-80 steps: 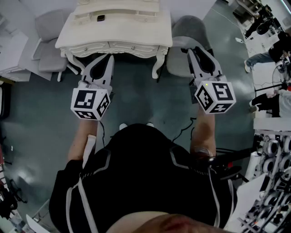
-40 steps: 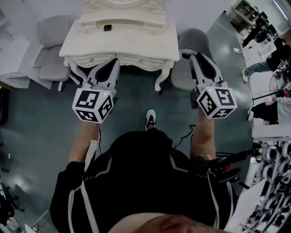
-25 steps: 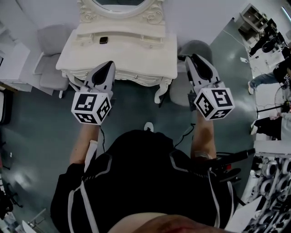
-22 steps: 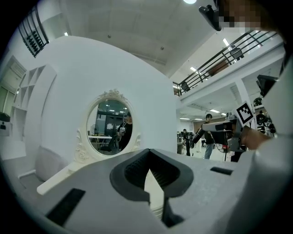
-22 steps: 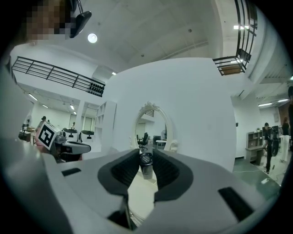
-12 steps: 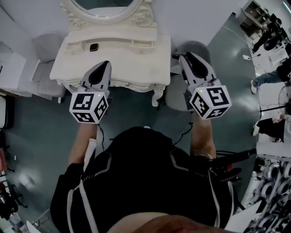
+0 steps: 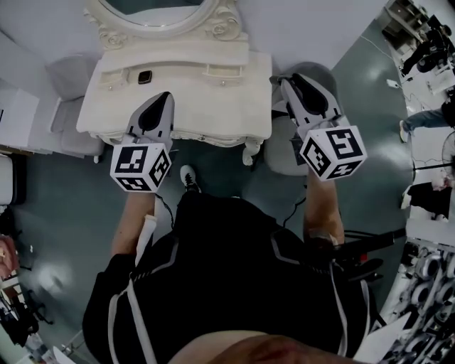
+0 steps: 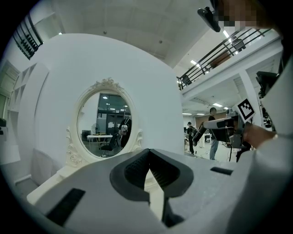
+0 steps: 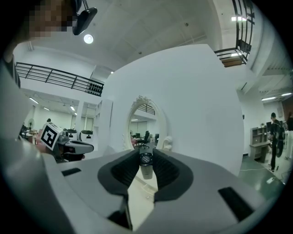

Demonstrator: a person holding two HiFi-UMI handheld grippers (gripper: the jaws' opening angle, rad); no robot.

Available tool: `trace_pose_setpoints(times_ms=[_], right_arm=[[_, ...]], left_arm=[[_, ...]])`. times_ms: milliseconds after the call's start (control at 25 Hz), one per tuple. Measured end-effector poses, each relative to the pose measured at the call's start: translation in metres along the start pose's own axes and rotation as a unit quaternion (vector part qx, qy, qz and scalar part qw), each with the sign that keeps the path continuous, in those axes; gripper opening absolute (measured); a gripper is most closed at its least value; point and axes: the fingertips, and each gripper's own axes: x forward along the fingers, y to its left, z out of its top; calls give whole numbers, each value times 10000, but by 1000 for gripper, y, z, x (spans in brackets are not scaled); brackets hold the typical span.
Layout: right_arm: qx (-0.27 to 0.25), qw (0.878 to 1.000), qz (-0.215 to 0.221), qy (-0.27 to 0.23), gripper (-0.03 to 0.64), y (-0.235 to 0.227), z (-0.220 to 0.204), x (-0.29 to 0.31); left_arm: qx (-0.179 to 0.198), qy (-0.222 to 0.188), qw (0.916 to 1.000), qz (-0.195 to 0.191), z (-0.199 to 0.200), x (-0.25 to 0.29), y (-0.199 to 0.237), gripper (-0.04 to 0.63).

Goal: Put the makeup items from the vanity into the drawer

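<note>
The white vanity stands against the wall, with small drawers in its upper shelf. A small dark square item lies on its top at the left. My left gripper hovers over the vanity's front edge, just right of and nearer than that item; its jaws are shut with nothing between them. My right gripper is off the vanity's right end, shut on a small pale makeup tube with a dark round cap. The front drawers are hidden from above.
An oval mirror in a carved frame tops the vanity. One grey chair stands to its left and another to its right, under my right gripper. People and benches are far right. My own shoe is near the vanity leg.
I have stepped closer to the vanity. Both grippers now reach over its front edge and right end instead of hanging in front of it. Neither jaw opening has changed.
</note>
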Motion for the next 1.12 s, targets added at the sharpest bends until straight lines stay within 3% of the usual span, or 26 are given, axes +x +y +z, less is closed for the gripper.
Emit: trace_pose_setpoints(times_ms=[560,1120], right_arm=[[79,9981,-582,190,94,2,-4,114],[56,9932,-1091,395,94,-1,-14,190]], left_arm=[[-32,-133,9982,-581,6,77,108,3],[-31,-46,9932,-1165,-2,140,174,3]])
